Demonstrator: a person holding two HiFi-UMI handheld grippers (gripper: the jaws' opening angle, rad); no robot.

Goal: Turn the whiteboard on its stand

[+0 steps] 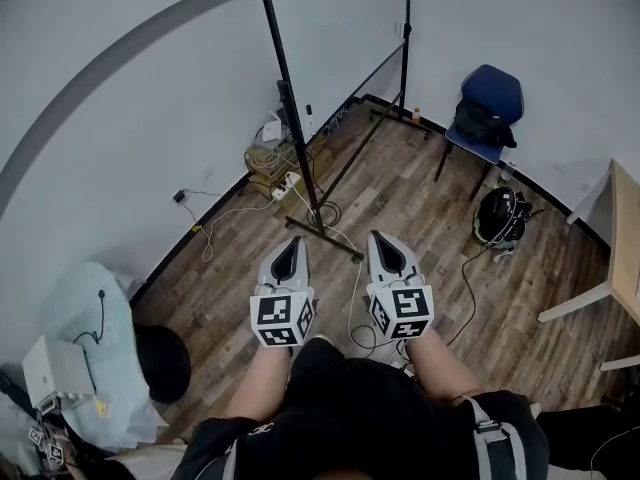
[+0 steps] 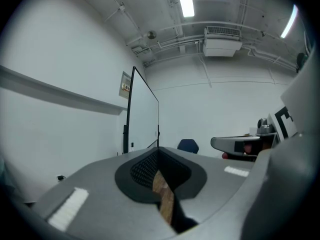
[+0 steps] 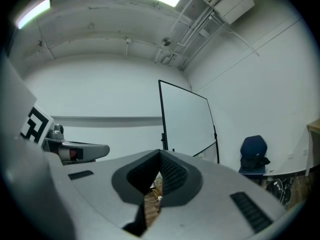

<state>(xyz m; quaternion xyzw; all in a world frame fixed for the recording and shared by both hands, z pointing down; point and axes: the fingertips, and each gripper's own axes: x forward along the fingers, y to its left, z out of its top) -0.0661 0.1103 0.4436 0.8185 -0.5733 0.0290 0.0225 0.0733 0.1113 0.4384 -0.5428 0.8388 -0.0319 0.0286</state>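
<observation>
The whiteboard (image 2: 144,119) stands upright on a black-framed stand a little way ahead, near the white wall. In the right gripper view the whiteboard (image 3: 187,124) shows its white face. From the head view I see the stand's near post (image 1: 290,98) and its foot bar (image 1: 322,230) on the wooden floor. My left gripper (image 1: 293,240) and right gripper (image 1: 378,236) are held side by side, level, pointing at the stand and short of it. Both have their jaws together with nothing between them. The left gripper (image 2: 158,151) and right gripper (image 3: 160,154) tips touch nothing.
A blue chair (image 1: 487,108) with a dark bag stands at the back right. A black round device (image 1: 500,215) and cables lie on the floor. A wooden table (image 1: 625,248) is at the right edge. Boxes and wires (image 1: 270,158) sit by the wall; a covered object (image 1: 95,348) stands left.
</observation>
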